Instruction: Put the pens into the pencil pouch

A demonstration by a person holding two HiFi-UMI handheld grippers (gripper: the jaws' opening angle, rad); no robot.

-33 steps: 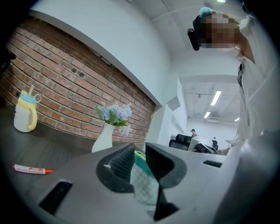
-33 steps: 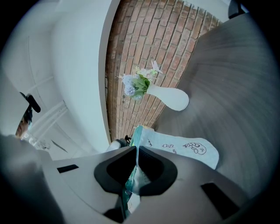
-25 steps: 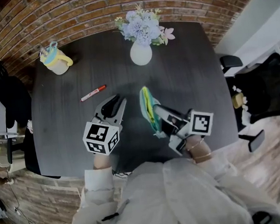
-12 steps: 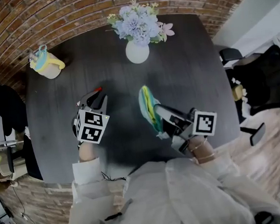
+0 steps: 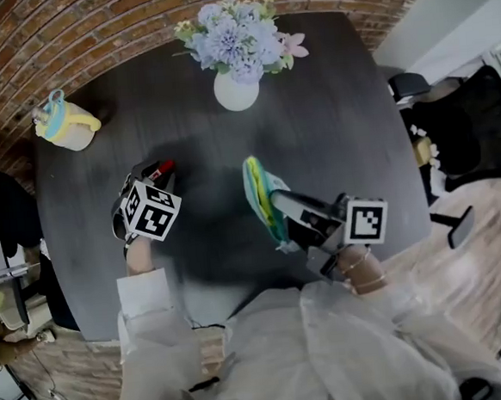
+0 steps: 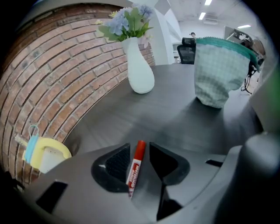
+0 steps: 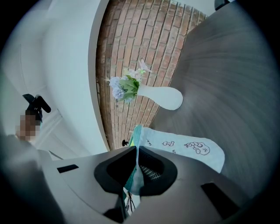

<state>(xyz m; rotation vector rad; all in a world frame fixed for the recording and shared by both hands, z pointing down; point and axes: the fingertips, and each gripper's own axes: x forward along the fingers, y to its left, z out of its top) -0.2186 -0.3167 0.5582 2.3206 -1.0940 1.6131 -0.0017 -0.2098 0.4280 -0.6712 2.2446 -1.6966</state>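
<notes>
A red marker pen [image 6: 134,168] lies on the dark table [image 5: 340,127], red cap pointing away. My left gripper [image 6: 139,151] points steeply down over it, and its jaws have just been opening. The pen sits between the pads with a gap on each side. In the head view only the pen's red tip [image 5: 167,167] shows past the left gripper [image 5: 155,170]. My right gripper [image 7: 136,153] is shut on the rim of the pale green pencil pouch [image 7: 183,146], holding it upright on the table [image 5: 263,198]. The pouch [image 6: 216,72] stands to the pen's right.
A white vase with flowers [image 5: 236,91] stands at the table's far side. A yellow cup [image 5: 65,132] sits at the far left corner by the brick wall. Office chairs [image 5: 453,136] stand beyond the right edge.
My left gripper has swung left and down from beside the pouch onto the red pen, which now lies between its jaws. The right gripper has kept still with the pouch.
</notes>
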